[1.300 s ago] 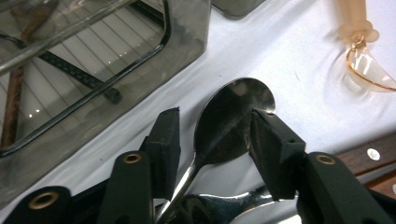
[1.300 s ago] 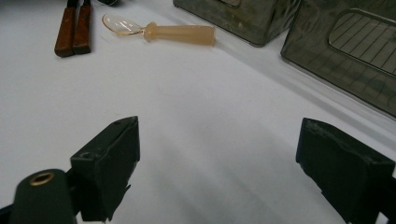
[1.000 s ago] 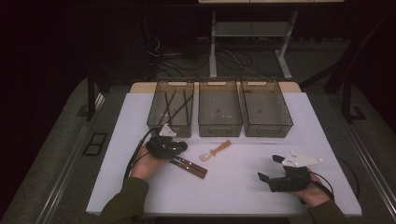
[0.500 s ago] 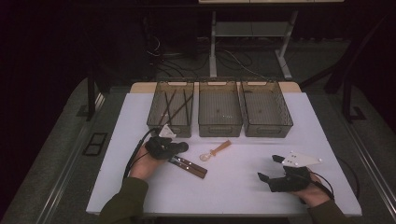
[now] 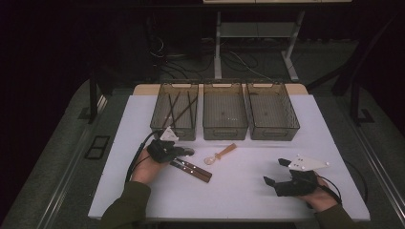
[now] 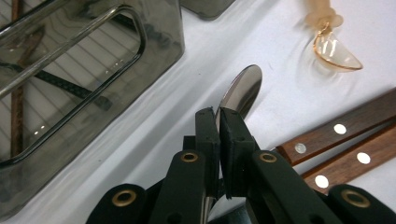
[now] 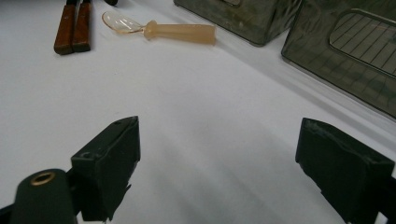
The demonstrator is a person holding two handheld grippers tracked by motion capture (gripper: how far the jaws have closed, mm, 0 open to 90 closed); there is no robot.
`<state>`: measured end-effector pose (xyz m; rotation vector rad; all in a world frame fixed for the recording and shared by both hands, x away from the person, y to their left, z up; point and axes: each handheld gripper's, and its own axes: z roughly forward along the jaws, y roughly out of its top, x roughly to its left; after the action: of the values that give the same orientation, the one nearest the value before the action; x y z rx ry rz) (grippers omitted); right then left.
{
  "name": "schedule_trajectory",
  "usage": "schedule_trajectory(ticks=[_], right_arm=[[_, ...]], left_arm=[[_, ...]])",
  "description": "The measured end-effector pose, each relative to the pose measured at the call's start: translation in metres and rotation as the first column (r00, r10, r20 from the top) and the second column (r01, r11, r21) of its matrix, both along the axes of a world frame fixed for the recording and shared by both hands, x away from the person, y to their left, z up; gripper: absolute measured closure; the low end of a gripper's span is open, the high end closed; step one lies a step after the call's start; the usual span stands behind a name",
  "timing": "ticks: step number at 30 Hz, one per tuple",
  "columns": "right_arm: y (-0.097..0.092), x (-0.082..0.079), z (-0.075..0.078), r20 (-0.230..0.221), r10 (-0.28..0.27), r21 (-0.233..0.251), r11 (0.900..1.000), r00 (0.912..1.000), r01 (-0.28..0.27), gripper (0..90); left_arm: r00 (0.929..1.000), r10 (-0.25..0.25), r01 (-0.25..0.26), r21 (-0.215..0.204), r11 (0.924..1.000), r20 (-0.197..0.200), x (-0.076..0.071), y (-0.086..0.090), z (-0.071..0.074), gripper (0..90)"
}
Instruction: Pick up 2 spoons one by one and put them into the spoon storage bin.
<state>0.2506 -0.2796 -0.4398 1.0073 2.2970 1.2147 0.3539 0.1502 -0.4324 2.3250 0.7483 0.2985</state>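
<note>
The left gripper [image 6: 218, 122] has just been closing, and its jaws now pinch the thin edge of a metal spoon [image 6: 240, 91], held on its side with the shiny bowl sticking out past the pads. The grip sits on a slim, smooth strip of steel, so the spoon could pivot or slide out once it is lifted, most likely if the wrist turns quickly. Its bowl lies just beside the front wall of the left bin [image 5: 175, 110], the 1 of 3 smoked-plastic bins that holds several dark sticks, and a careless swing could knock that wall. On the right of the spoon, 2 wooden-handled utensils [image 5: 192, 169] with pale rivets lie close together and could be dragged along.

The spoon is polished, mirror-bright and oval, resting on the white table [image 5: 239, 195] at its left, near the person. A clear amber plastic spoon [image 5: 219, 154] lies farther right. The right gripper [image 5: 276, 173] rests at the right near edge, jaws spread wide with nothing between them.
</note>
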Motion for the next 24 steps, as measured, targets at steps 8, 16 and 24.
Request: schedule_trajectory(ticks=[8, 16, 24], right_arm=[[0.0, 0.0, 0.0, 0.0, 0.001, 0.001, 1.0, 1.0, -0.001, 14.0], [0.0, 0.0, 0.0, 0.002, 0.0, 0.002, 1.0, 1.0, 0.0, 14.0], [0.0, 0.0, 0.0, -0.001, -0.002, 0.005, 1.0, 1.0, 0.002, 14.0]], left_arm=[[0.9997, -0.018, 0.018, -0.03, 0.9994, -0.018, 0.0, 0.001, 0.001, 88.2], [0.9995, 0.023, -0.024, -0.071, 0.9972, -0.02, 0.001, 0.005, 0.006, 88.3], [0.9981, 0.061, -0.06, -0.14, 0.9884, 0.001, 0.003, 0.009, 0.02, 88.5]])
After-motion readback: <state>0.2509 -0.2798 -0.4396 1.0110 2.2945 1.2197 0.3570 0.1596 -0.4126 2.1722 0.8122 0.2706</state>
